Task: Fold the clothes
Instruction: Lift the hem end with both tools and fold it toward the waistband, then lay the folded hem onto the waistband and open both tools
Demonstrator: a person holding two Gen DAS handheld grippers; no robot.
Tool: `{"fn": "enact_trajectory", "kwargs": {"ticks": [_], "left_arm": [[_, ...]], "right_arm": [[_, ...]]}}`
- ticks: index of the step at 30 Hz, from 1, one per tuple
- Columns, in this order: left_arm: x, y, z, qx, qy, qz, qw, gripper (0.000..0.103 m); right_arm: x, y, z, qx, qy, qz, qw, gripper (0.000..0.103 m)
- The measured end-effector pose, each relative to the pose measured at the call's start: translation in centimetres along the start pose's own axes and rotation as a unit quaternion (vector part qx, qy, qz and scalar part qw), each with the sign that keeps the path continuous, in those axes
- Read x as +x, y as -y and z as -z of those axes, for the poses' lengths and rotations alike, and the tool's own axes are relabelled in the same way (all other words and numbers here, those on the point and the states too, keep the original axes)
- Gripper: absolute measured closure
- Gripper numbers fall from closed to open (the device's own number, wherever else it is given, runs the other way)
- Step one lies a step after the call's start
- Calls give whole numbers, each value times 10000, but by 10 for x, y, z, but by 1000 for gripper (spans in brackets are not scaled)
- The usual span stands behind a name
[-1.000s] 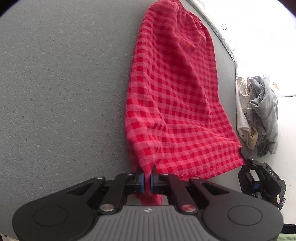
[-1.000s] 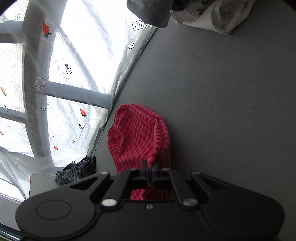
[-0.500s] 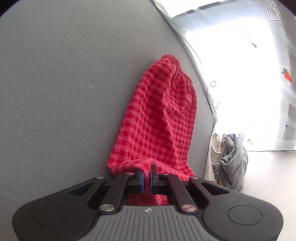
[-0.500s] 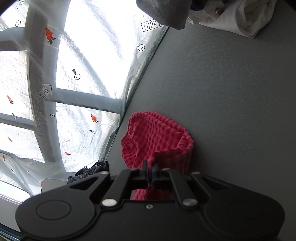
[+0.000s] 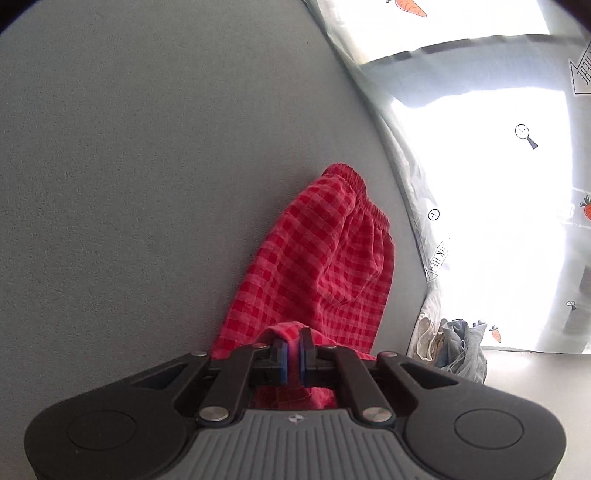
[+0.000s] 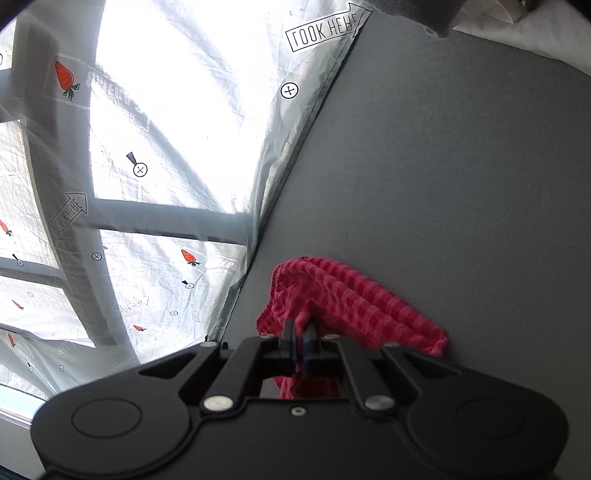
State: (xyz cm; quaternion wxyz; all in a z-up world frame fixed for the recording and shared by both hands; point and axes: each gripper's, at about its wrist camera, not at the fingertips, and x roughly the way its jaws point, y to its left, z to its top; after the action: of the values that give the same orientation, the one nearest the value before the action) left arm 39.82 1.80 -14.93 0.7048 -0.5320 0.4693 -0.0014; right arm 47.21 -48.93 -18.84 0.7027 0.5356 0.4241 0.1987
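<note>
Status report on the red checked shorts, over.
Left hand-held gripper shut on shorts. Right hand-held gripper shut on them too. Hem end lifted toward waistband, on grey mat. Nothing in the way.

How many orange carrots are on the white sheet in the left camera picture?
4 carrots on the white sheet: top edge, far right edge, lower right beside the grey clothes pile, and one tiny at. Glare may hide more.
</note>
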Motion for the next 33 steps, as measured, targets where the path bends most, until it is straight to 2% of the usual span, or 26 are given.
{"fn": "enact_trajectory", "kwargs": {"ticks": [6, 9, 10, 11, 13, 17, 18, 19, 20, 21, 23, 25, 28, 30, 33], "left_arm": [[15, 6, -39, -313, 232, 108, 9992, 97], [23, 4, -55, -619, 439, 73, 9971, 95], [25, 5, -59, -666, 460, 43, 9967, 94], [25, 6, -62, -660, 481, 49, 9966, 92], [20, 9, -65, -573, 564, 111, 9967, 82], [2, 16, -63, -403, 931, 217, 9946, 53], [-3, 16, -61, -427, 1062, 292, 9930, 50], [-7, 16, -60, -458, 1147, 359, 9917, 50], [-12, 15, -59, -483, 1224, 399, 9905, 50], [-17, 15, -58, -473, 1317, 381, 9894, 50], [-25, 20, -52, -162, 1475, 123, 9889, 50], [-31, 30, -41, 414, 1577, -300, 9862, 50], [-23, 49, -16, 1526, 1296, -1000, 9746, 49], [-14, 55, 1, 1870, 1106, -1148, 9693, 49], [-4, 58, 15, 1865, 915, -942, 9736, 43]], "right_arm": [[45, 1, -23, 593, 136, -194, 9980, 99], [63, -1, -31, 747, 236, -120, 9969, 93], [65, -3, -32, 751, 244, -86, 9968, 84], [67, -5, -34, 748, 252, -55, 9969, 71], [63, -14, -34, 526, 293, -89, 9981, 65], [45, -37, -24, -465, 468, 200, 9976, 67], [41, -42, -19, -769, 476, 293, 9955, 70], [39, -46, -14, -1003, 442, 380, 9932, 82], [37, -50, -9, -1242, 405, 474, 9903, 88], [37, -53, -1, -1534, 331, 641, 9855, 89], [40, -59, 14, -2092, 162, 962, 9730, 92], [44, -62, 28, -2527, -34, 1234, 9596, 92], [51, -61, 51, -2994, -309, 1572, 9406, 92], [51, -56, 61, -3042, -412, 1677, 9368, 91], [51, -54, 73, -3158, -505, 1810, 9300, 90]]}}
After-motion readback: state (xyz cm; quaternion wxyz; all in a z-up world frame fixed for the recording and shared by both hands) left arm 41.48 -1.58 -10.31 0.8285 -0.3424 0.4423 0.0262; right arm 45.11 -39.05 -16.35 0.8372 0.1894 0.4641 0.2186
